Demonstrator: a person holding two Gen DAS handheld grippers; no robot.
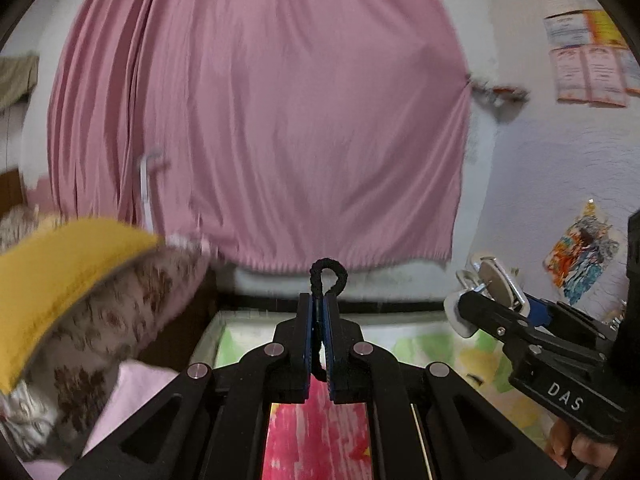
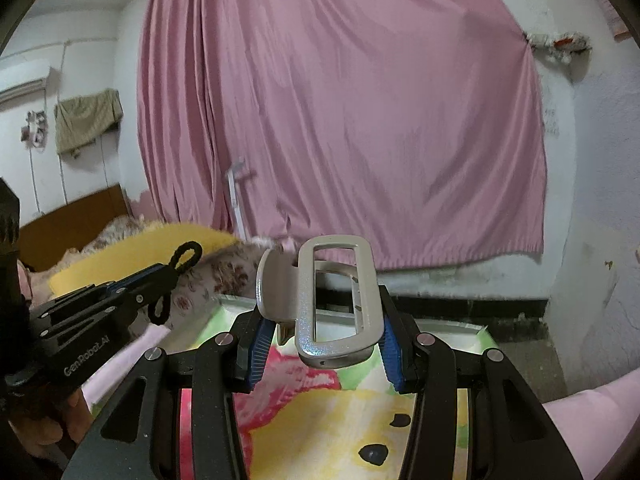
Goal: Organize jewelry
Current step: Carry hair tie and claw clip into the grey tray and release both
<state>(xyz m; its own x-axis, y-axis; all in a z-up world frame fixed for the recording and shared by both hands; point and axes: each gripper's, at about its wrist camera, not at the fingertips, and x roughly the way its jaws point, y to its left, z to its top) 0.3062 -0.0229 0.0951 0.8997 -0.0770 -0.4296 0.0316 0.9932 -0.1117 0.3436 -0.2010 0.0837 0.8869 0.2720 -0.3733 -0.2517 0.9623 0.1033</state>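
Note:
My left gripper (image 1: 319, 312) is shut on a black braided hair tie (image 1: 329, 276), whose loop sticks up above the fingertips and whose tail hangs below. Seen from the right wrist, that left gripper (image 2: 166, 280) holds the hair tie (image 2: 185, 257) at the left. My right gripper (image 2: 324, 332) is shut on a silver-white rectangular hair clip (image 2: 336, 300), its blue pads pressing the clip's sides. From the left wrist, the right gripper (image 1: 480, 300) shows at the right edge with the hair clip (image 1: 494, 284) in it. Both are raised above the bed.
A pink curtain (image 1: 260, 120) covers the wall ahead. A bed with a colourful patterned sheet (image 2: 340, 408) lies below. A yellow and floral pillow (image 1: 72, 280) is at the left. A hand (image 1: 576, 446) holds the right gripper's handle.

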